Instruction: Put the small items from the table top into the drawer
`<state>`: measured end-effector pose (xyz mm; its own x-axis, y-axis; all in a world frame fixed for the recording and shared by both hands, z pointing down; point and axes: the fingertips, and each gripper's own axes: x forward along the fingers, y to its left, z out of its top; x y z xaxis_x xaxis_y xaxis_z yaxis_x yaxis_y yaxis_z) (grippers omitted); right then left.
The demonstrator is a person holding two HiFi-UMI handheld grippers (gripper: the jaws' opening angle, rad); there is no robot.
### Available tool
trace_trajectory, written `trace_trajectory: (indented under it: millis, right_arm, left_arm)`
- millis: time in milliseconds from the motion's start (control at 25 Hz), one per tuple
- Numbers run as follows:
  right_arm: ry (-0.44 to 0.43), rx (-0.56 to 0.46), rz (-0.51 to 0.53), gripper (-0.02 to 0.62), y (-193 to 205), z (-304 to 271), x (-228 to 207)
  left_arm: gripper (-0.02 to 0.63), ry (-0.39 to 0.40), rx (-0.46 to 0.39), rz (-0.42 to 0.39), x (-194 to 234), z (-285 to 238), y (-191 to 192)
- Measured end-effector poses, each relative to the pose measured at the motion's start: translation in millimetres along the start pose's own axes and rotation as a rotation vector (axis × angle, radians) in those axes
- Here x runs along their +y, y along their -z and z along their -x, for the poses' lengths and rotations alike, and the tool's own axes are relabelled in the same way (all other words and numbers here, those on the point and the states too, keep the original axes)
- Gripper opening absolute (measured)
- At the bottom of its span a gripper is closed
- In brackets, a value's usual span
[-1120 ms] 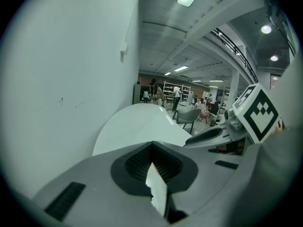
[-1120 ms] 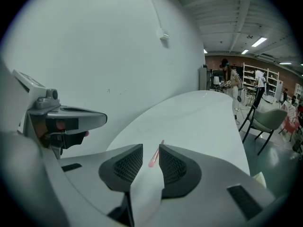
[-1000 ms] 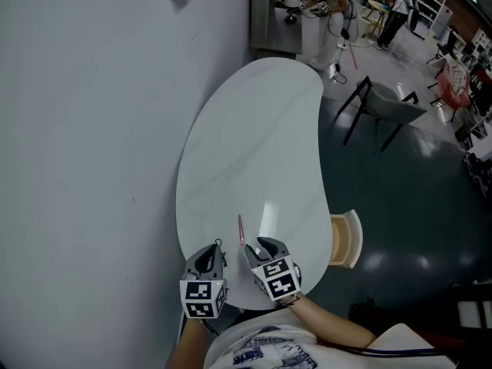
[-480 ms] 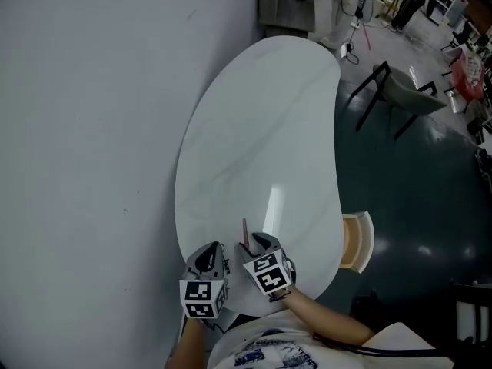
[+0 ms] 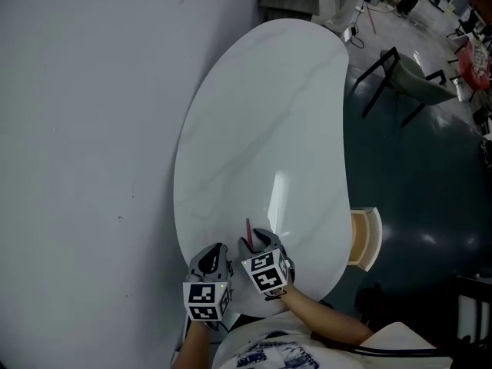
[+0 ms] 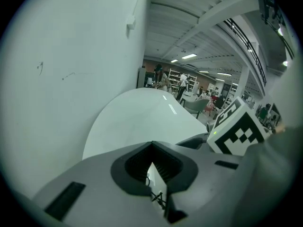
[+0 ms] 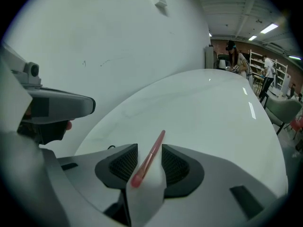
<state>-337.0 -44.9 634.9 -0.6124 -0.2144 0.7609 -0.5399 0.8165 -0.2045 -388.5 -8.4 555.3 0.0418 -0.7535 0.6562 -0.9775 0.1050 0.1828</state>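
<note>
A thin pink stick [image 5: 248, 229] [image 7: 149, 160] lies on the near end of the white table [image 5: 261, 129]. My right gripper [image 5: 254, 241] [image 7: 150, 148] is open low over the table. Its jaws have just opened wide and eased in slightly. The stick runs between them, and neither pad presses on it. To its left, my left gripper [image 5: 214, 250] [image 6: 152, 150] is shut with nothing held. A small black wire-like thing [image 6: 156, 198] [image 7: 111, 147] shows on the table under the left gripper's jaws. A pale wooden drawer [image 5: 366, 238] stands open at the table's right edge.
A grey wall [image 5: 84, 129] runs along the table's left side. A dark chair [image 5: 407, 83] stands on the floor at the far right. People and shelves are far off at the back. The right gripper's marker cube [image 6: 236, 131] shows close by in the left gripper view.
Both grippers have sunk towards the table. The right gripper has come forward over the pink stick, which now lies between its jaws rather than beside them.
</note>
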Motion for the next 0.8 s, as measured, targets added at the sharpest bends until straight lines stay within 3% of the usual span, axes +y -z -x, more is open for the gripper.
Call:
trace_trajectory:
  millis: [800]
  right_arm:
    - [0.066,0.059,0.016,0.063,7.4,-9.9,-7.2]
  left_arm:
    - [0.018,-0.025,0.003,0.028,17.6,-0.7,-2.7]
